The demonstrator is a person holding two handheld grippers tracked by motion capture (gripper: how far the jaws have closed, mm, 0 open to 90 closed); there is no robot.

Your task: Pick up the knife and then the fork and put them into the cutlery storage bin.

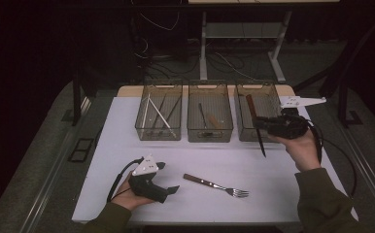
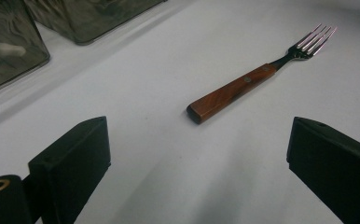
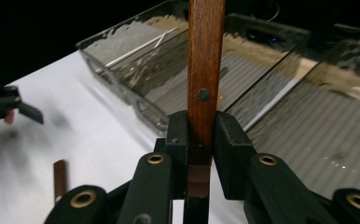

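High view. Three clear bins stand in a row at the far edge of the white table (image 1: 127, 194). The left bin (image 1: 159, 110) holds pale chopsticks and dark utensils; the middle bin (image 1: 210, 111) holds a few pieces I cannot name; the right bin (image 1: 256, 110) is the one I judge to be the knife's place. My right gripper (image 1: 263, 125) pinches a wooden-handled knife (image 1: 256, 124) at that bin's near right corner, handle up, dark blade hanging toward the table. My left gripper (image 1: 168, 177) rests near the near left edge. One fork (image 1: 215, 185) lies loose between my hands.

Left gripper view. My jaws stand spread and empty; the fork (image 2: 257, 77) lies ahead, handle end nearest, tines far.

Right gripper view. My jaws are pressed on the knife handle (image 3: 205, 70), just below its rivet, with the bins behind.

Status, as I judge it: knife lifted, not yet binned; fork untouched, last loose item.
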